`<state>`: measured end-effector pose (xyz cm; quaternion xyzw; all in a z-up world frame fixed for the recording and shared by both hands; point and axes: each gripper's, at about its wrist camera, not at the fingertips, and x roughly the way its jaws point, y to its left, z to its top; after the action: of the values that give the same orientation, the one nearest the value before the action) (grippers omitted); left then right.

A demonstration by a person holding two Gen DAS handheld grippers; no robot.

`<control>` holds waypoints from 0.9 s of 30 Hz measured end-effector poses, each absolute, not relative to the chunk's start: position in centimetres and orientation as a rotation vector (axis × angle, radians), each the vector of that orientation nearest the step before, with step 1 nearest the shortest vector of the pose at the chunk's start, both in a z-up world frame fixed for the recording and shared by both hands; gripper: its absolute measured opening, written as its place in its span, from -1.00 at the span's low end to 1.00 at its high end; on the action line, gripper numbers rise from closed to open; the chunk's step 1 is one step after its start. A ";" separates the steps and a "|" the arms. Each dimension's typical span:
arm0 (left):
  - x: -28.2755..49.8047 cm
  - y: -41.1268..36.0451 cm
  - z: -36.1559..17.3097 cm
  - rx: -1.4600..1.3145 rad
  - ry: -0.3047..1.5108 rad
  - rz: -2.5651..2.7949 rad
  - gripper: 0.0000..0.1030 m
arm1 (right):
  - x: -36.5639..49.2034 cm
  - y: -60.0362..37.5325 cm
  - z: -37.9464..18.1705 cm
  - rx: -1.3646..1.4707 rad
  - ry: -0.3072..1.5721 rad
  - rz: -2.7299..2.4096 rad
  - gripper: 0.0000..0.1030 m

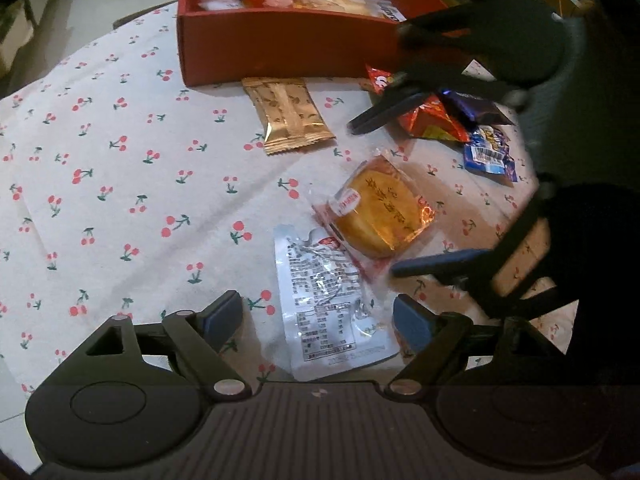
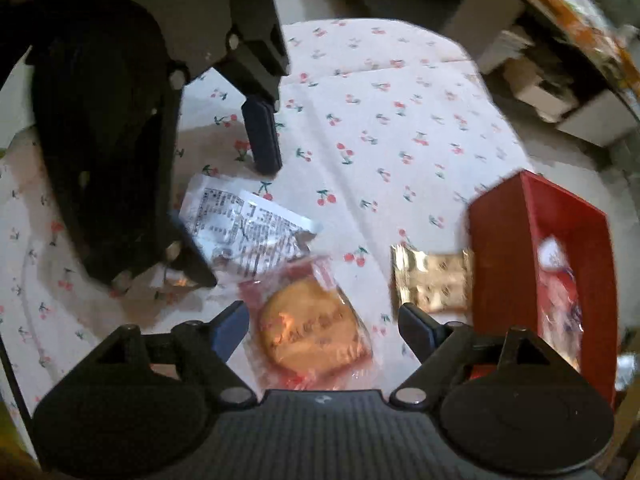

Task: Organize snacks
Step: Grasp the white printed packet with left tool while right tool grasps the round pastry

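A red box (image 1: 280, 46) holding several snacks stands at the back of the cherry-print cloth; it also shows in the right wrist view (image 2: 504, 256). My left gripper (image 1: 318, 318) is open over a white pouch (image 1: 328, 300), which also shows in the right wrist view (image 2: 248, 226). My right gripper (image 2: 322, 322) is open around a round orange cake in clear wrap (image 2: 312, 330), seen too in the left wrist view (image 1: 380, 212). A gold packet (image 1: 288, 114) lies by the box; it shows in the right wrist view (image 2: 432, 280) as well.
A heap of red, purple and blue snack packets (image 1: 460, 128) lies at the right by the box. The cloth-covered table (image 1: 100, 180) stretches left. Cardboard boxes and shelves (image 2: 560, 92) stand beyond the table edge.
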<state>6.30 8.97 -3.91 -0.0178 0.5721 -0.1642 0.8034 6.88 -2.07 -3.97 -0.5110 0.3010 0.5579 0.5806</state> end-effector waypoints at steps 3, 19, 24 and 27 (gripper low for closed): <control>6.4 9.1 -4.0 -0.044 1.230 -0.359 0.72 | 7.5 -1.6 -5.1 -1.180 0.725 1.339 0.74; 7.4 6.4 -4.5 0.072 1.196 -0.253 0.77 | 6.5 -11.5 -4.9 -0.351 1.068 0.803 0.19; 8.6 5.0 -5.0 0.127 1.178 -0.166 0.76 | 5.8 -13.4 -4.6 -0.232 1.072 0.666 0.18; 8.8 3.9 -5.1 0.149 1.167 -0.133 0.67 | 6.0 -13.4 -4.3 -0.221 1.067 0.619 0.18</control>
<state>8.84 3.85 -5.07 0.0702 0.5500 -0.0629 0.8299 5.96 -13.37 -4.27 -0.1032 0.4992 0.2895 0.8101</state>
